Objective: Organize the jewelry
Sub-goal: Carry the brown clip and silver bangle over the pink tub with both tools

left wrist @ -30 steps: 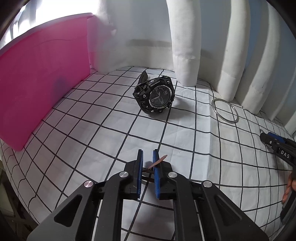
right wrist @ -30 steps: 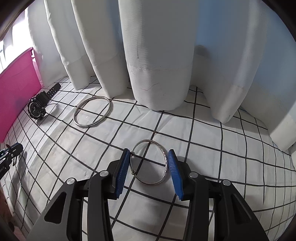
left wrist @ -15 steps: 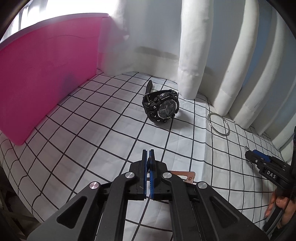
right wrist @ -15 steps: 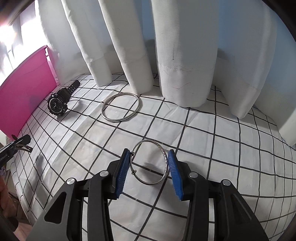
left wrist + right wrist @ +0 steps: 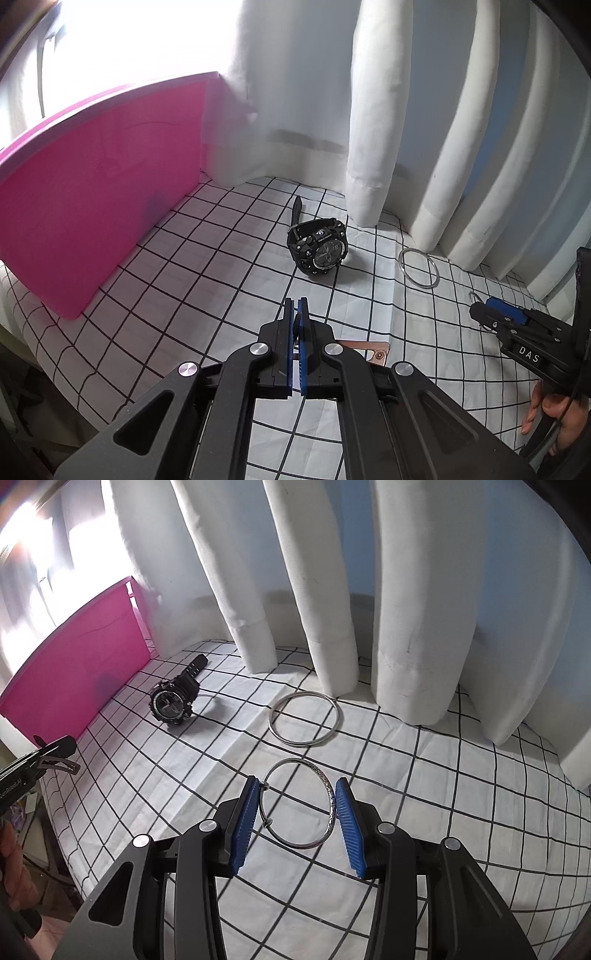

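Right wrist view: a silver bangle [image 5: 299, 805] hangs between the right gripper [image 5: 297, 825] pads, jaws partly open and closed on its sides, lifted clear of the checked cloth [image 5: 461, 794], probably for carrying toward the pink box [image 5: 74, 686]. The left gripper [image 5: 295, 343] is fully shut on a copper hair clip [image 5: 371, 352]. Only the clip's end shows, and the box's inside is hidden.

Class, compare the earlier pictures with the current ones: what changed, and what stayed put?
The left gripper closed on the copper-coloured clip and lifted it. The right gripper rose, keeping its bangle. The watch and plain ring stayed on the cloth.
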{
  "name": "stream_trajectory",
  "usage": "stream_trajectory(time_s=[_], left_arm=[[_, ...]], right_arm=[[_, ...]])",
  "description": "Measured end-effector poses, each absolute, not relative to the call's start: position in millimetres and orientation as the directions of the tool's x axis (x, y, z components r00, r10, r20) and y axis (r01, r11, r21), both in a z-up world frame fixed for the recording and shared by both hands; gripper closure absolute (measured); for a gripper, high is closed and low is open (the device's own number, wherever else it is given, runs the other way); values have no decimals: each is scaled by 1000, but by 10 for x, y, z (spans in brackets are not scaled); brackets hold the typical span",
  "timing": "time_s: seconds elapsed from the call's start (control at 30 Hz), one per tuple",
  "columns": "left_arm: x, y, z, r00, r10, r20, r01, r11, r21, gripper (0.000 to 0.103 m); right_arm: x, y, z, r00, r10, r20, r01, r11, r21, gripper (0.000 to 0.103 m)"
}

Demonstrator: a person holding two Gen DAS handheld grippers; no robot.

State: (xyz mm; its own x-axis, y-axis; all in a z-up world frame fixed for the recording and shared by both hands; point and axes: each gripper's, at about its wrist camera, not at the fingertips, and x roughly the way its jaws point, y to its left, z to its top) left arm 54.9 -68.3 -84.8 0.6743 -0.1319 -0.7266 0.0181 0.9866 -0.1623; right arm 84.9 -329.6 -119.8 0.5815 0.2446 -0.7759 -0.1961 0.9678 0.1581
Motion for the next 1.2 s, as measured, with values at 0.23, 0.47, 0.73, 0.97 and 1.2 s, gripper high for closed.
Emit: stream_trajectory(time_s=[0.23, 0.47, 0.73, 0.97, 1.2], left_arm=[[505, -495, -503, 702, -151, -696, 57, 986, -156, 101], [481, -117, -98, 736, -145, -661, 60, 987, -149, 101], [485, 479, 329, 786, -113, -608, 25, 988, -151, 101], [503, 1054, 609, 817, -26, -575, -48, 993, -113, 101], [670, 1630, 765, 823, 45, -566, -121, 988, -97, 101]], right_arm=[[847, -2966, -858, 603, 264, -753, -228, 961, 155, 62], [854, -2498, -417, 637, 306, -707, -270, 948, 167, 62], [969, -1844, 67, 672, 366, -643, -341, 924, 170, 62], [1145, -1185, 373, 676, 446, -587, -419, 888, 191, 62], [1308, -451, 568, 648, 514, -561, -505, 842, 188, 62]])
